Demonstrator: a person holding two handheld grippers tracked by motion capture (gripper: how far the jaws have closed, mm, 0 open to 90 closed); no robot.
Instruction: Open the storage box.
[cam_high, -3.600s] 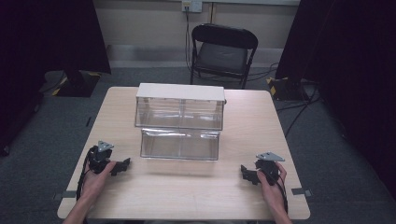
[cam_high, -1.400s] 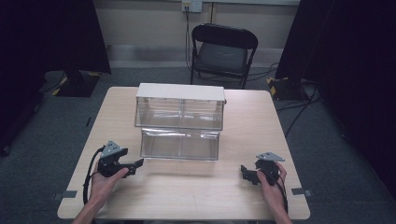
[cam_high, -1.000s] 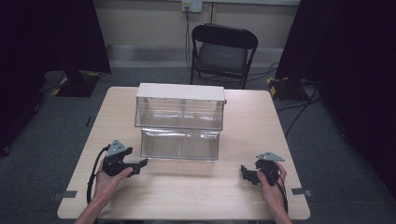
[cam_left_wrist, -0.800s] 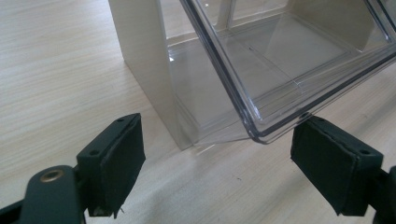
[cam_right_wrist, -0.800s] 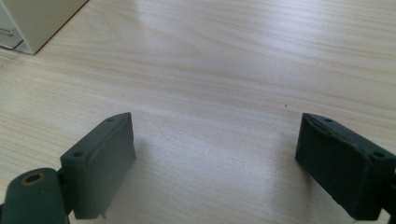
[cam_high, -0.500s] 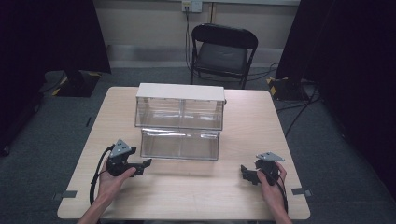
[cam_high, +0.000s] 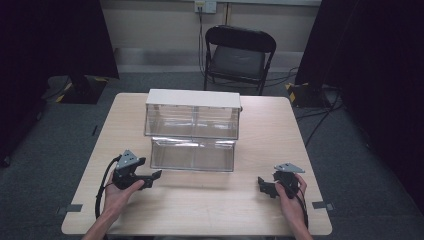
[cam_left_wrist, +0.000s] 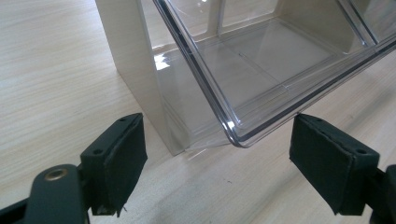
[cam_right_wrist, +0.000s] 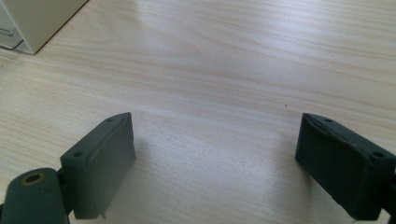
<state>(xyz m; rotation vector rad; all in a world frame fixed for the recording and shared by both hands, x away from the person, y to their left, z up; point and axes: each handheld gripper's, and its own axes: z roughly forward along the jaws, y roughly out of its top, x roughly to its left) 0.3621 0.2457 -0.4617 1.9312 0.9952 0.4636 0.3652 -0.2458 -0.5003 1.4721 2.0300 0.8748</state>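
A clear plastic drawer cabinet (cam_high: 192, 112) with a cream top stands mid-table. Its lower drawer (cam_high: 193, 155) is pulled out toward me. My left gripper (cam_high: 154, 177) is just left of that drawer's front left corner, held in a hand. In the left gripper view the jaws (cam_left_wrist: 217, 158) stand open, with the clear drawer (cam_left_wrist: 261, 60) corner and the cream cabinet wall (cam_left_wrist: 130, 60) just beyond them, untouched. My right gripper (cam_high: 261, 186) rests at the table's right front, open (cam_right_wrist: 215, 163) over bare wood. The cabinet's corner (cam_right_wrist: 32, 18) is far off.
The wooden table (cam_high: 210, 205) has free room in front of the drawer and between the two hands. A black folding chair (cam_high: 237, 55) stands behind the table. Dark curtains hang at both sides.
The left hand has carried its gripper rightward toward the drawer's front left corner, most of it before the last second. The right hand and gripper have stayed put.
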